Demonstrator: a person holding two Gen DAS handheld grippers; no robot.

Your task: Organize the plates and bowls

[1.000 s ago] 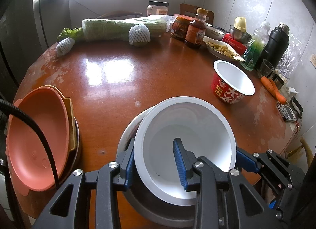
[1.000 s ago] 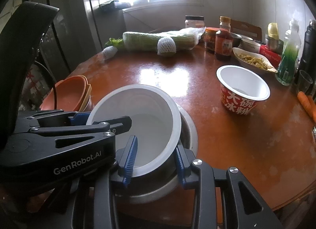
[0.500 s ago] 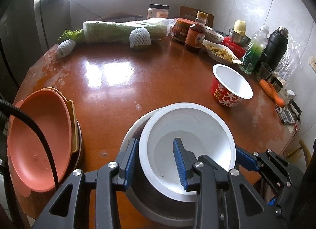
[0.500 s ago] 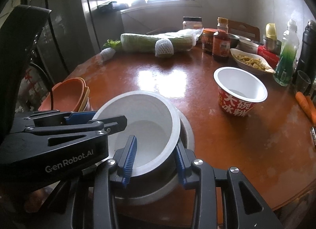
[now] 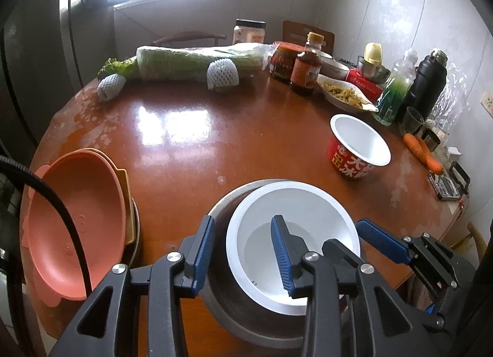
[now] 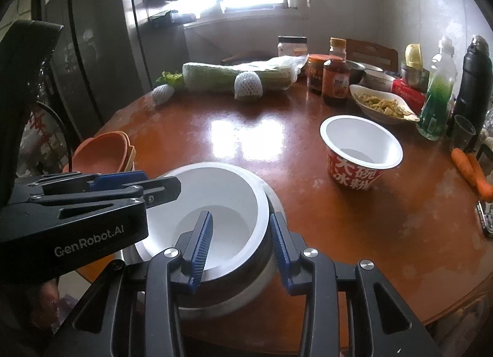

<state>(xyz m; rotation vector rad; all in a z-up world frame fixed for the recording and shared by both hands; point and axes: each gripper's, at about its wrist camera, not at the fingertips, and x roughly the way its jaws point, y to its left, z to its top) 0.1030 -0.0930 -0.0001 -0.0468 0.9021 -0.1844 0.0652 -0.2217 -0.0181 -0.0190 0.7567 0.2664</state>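
Observation:
A white plastic bowl [image 5: 308,212] [image 6: 234,190] sits nested in a steel bowl [image 5: 222,295] [image 6: 246,283] at the near edge of the table. My left gripper [image 5: 242,218] [image 6: 154,182] straddles the left walls of both bowls, one finger outside the steel rim and one inside the white bowl. My right gripper [image 6: 241,215] [image 5: 343,233] straddles the right walls the same way. A strip of steel rim shows between each outer pad and the white rim, and the inner pads stand off the white wall. An empty red noodle cup [image 5: 354,159] [image 6: 357,169] stands upright to the right.
Salmon and yellow plates [image 5: 74,227] [image 6: 101,153] are stacked at the table's left edge, with a black cable [image 5: 61,212] across them. At the back lie a wrapped cabbage [image 5: 197,61], sauce bottles [image 5: 305,67] and a dish of food [image 5: 345,95]. Carrots [image 5: 422,150] lie at the right.
The white bowl, held tilted above the steel bowl before, has sunk down into it. Both grippers came down with it, and their outer pads have left its rim.

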